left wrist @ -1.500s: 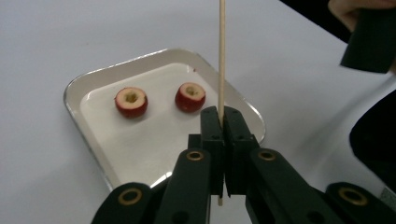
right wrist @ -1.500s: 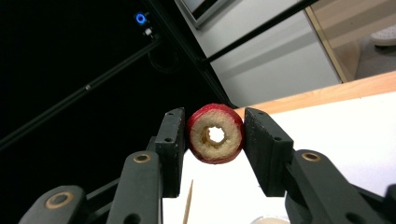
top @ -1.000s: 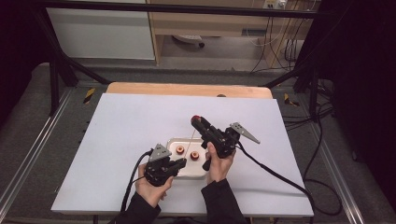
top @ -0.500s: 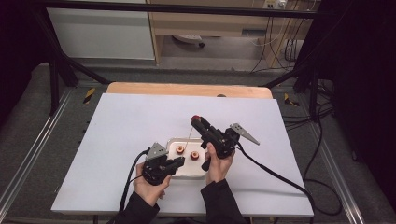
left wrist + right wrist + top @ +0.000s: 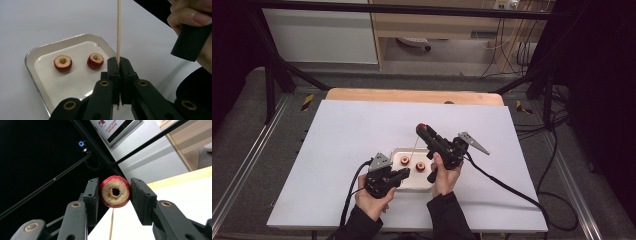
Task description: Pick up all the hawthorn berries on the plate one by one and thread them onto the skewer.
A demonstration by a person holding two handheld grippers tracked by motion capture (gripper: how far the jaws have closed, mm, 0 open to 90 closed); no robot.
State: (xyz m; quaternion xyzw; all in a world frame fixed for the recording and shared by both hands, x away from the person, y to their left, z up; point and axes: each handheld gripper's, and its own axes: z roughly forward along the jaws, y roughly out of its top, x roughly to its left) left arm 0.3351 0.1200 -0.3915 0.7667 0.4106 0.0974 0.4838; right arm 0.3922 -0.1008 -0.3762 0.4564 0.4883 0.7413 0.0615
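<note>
Left claw point(image 5: 117, 67): clamped on skewer point(image 5: 118, 30), upright. Right claw point(image 5: 113, 192): clamped on cored fruit point(image 5: 115, 191), hole probably above tip. Advice: align bore to tip, push straight. Tray point(image 5: 45, 47) beyond left claw: two fruits.

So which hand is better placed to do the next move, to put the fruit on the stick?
The right. Its gripper clamps the cored red fruit just above the stick's tip, hole facing it. The left gripper holds that stick upright beside the tray, so it should probably just steady it.
</note>
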